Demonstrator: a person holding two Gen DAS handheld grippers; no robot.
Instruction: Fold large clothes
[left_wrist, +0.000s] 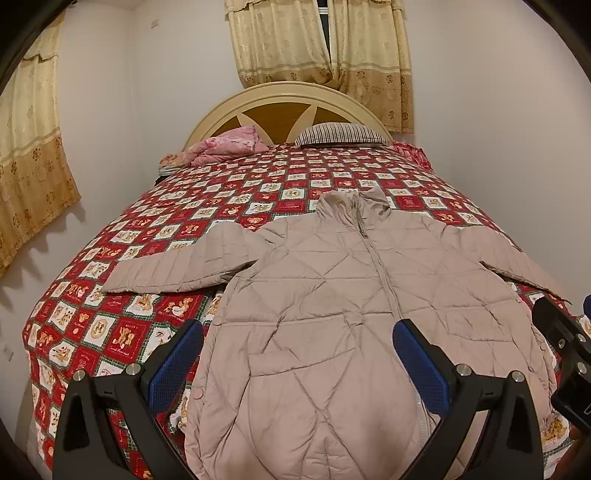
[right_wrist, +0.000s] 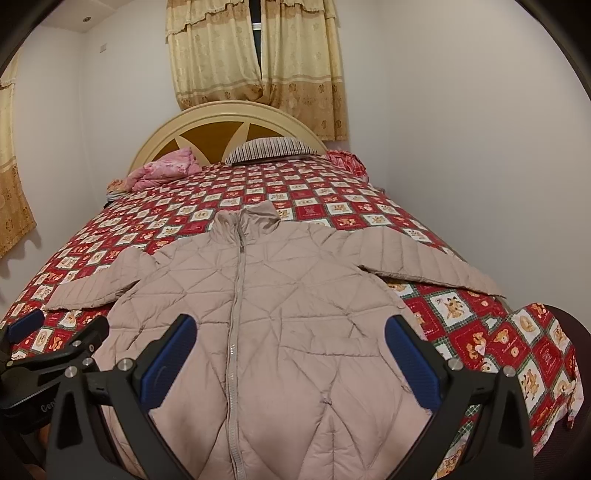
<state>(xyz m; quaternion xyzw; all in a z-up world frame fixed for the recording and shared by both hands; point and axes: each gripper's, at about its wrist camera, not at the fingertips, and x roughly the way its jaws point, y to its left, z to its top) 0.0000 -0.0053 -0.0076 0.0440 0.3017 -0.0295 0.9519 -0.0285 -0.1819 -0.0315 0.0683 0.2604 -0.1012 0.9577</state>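
Observation:
A beige quilted puffer jacket (left_wrist: 325, 306) lies flat and zipped on the bed, front up, collar toward the headboard, both sleeves spread out sideways. It also shows in the right wrist view (right_wrist: 280, 317). My left gripper (left_wrist: 297, 363) is open and empty, held above the jacket's lower left half. My right gripper (right_wrist: 290, 360) is open and empty, above the jacket's lower right half. The right gripper's body shows at the right edge of the left wrist view (left_wrist: 565, 343); the left gripper's body shows at the left edge of the right wrist view (right_wrist: 55, 354).
The bed has a red checked bear-print cover (left_wrist: 177, 229). A pink folded blanket (left_wrist: 229, 146) and a striped pillow (left_wrist: 341, 134) lie by the cream headboard (left_wrist: 284, 96). White walls flank the bed. Beige curtains (left_wrist: 321, 40) hang behind.

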